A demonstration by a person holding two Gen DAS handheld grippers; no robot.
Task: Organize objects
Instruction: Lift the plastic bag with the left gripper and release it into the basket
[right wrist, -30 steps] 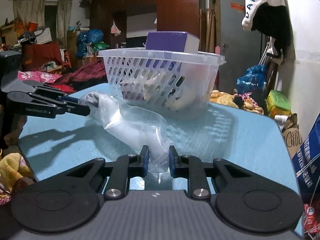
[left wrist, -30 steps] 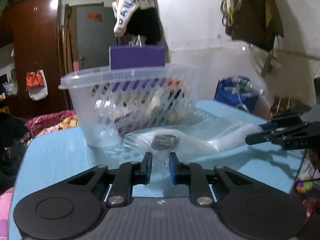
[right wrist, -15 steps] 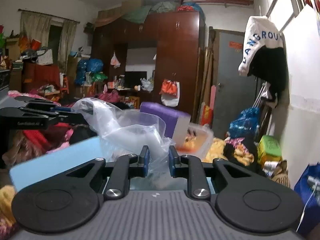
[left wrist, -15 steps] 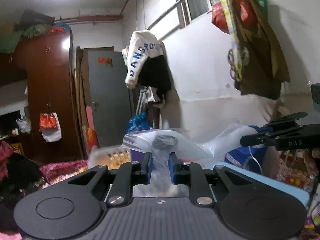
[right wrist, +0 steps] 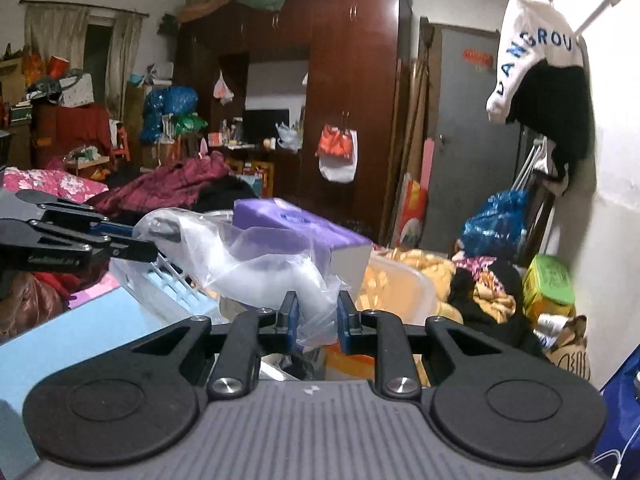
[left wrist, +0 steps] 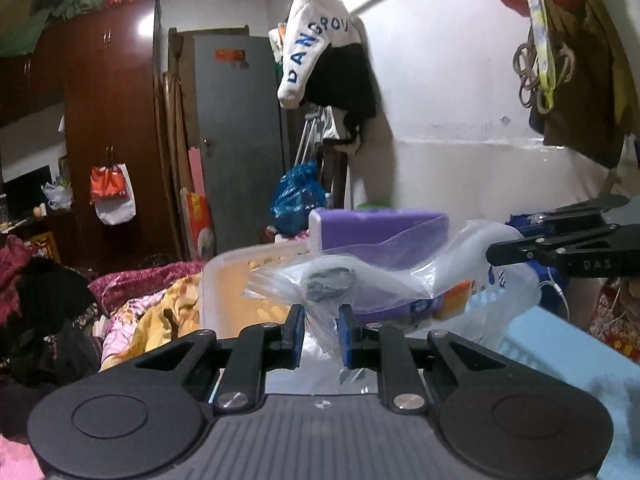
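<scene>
Both grippers, left and right, clamp the bag ends, holding it stretched ahead above the basket, likely for dropping in

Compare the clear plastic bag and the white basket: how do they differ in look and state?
The clear plastic bag is soft, crumpled and see-through; the white basket is rigid and only translucent. The bag hangs in the air, pinched by the left gripper and the right gripper; no gripper holds the basket, which is below it. The bag shows a small dark item; the basket carries a purple box. Both are plastic containers.
</scene>
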